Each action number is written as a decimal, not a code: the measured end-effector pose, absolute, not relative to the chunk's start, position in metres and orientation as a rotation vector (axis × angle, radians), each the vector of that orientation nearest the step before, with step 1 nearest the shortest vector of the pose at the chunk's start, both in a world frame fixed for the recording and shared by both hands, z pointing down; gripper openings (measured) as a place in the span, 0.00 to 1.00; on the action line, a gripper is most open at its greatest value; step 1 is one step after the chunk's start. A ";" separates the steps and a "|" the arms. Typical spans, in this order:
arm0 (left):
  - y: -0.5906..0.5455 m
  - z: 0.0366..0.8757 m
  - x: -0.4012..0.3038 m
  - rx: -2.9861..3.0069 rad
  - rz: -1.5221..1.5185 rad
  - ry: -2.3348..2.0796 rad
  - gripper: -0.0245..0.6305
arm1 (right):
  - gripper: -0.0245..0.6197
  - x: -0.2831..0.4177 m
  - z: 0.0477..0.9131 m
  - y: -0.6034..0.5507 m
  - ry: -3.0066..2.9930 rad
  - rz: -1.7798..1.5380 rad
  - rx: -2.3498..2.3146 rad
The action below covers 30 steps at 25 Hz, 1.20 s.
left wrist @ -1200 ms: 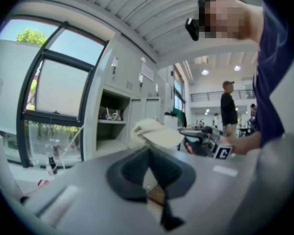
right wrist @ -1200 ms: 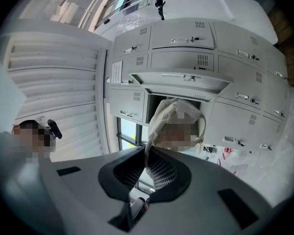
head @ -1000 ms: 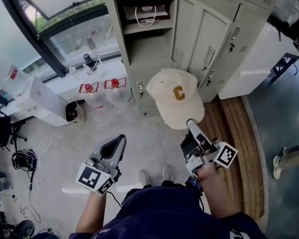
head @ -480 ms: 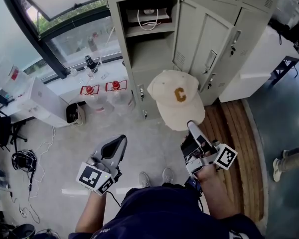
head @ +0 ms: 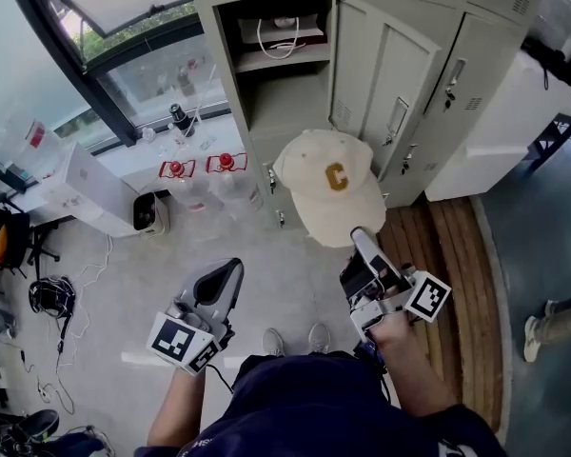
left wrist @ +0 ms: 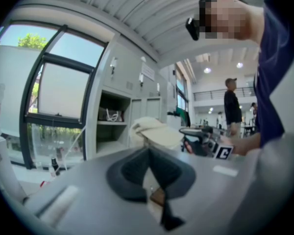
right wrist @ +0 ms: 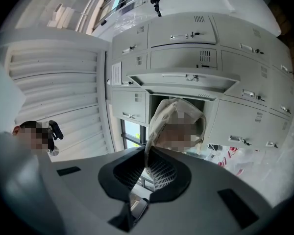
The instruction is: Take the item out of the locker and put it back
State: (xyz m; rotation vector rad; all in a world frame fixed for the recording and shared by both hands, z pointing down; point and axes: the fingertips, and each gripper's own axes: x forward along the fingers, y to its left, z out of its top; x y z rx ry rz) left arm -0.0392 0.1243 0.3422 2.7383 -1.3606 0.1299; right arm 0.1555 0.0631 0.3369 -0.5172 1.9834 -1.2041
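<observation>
Cap (head: pixel 333 184) outside open locker (head: pixel 226 74), white-handled bag (head: pixel 281 31) on top shelf.

You had bright, even daylight from the window (head: pixel 152 74) on your left, with ceiling lamps (left wrist: pixel 207 70) glaring as small spots far back, and shadows on the floor (head: pixel 124 284) were soft and faint. Both gripper views bent hard toward dark, rounded corners. The left gripper (left wrist: pixel 149 153) and right gripper (right wrist: pixel 146 153) blurred close to their lenses, while the cap (head: pixel 328 193) stayed sharp from your head.
</observation>
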 end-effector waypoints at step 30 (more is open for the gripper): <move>0.023 0.358 -0.050 2.704 0.088 -1.369 0.04 | 0.07 0.122 0.338 -0.066 2.012 -1.198 -0.527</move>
